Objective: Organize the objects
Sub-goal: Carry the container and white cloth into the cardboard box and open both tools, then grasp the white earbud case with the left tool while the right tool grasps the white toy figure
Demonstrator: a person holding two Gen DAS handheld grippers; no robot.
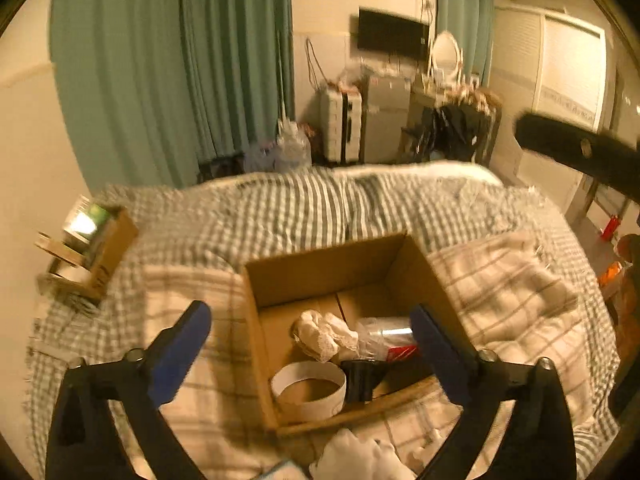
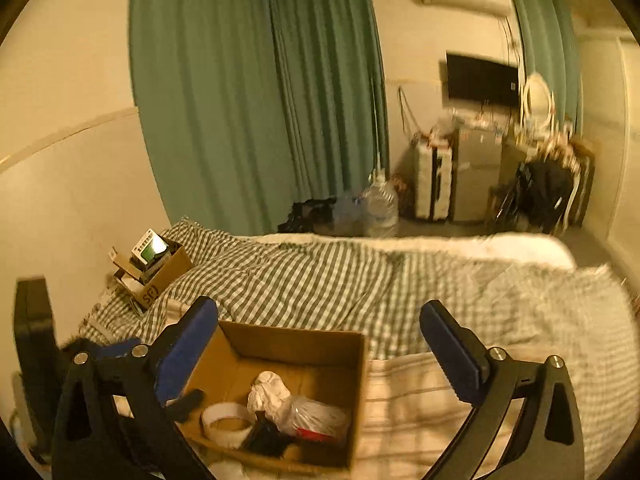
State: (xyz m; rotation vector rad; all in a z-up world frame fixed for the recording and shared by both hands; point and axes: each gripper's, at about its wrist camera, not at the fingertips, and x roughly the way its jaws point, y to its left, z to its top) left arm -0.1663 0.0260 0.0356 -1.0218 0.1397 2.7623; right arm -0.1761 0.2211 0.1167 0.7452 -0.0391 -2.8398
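An open cardboard box point(image 1: 320, 264) sits on the checked bedding; it also shows in the right wrist view point(image 2: 288, 344). Inside lie a white tape roll point(image 1: 308, 390), a crumpled white cloth point(image 1: 326, 334), a clear plastic bag with something red point(image 1: 390, 340) and a black object point(image 1: 362, 378). My left gripper point(image 1: 310, 344) is open and empty, held above the box's near side. My right gripper point(image 2: 318, 336) is open and empty, above the box's far right corner. The right gripper's black body shows at the upper right of the left wrist view point(image 1: 576, 148).
A second small cardboard box point(image 1: 96, 248) with packages sits at the bed's far left by the wall. A white cloth point(image 1: 360, 456) lies just in front of the main box. Beyond the bed are green curtains point(image 1: 172, 64), a water bottle point(image 2: 380, 204) and cluttered furniture point(image 1: 400, 120).
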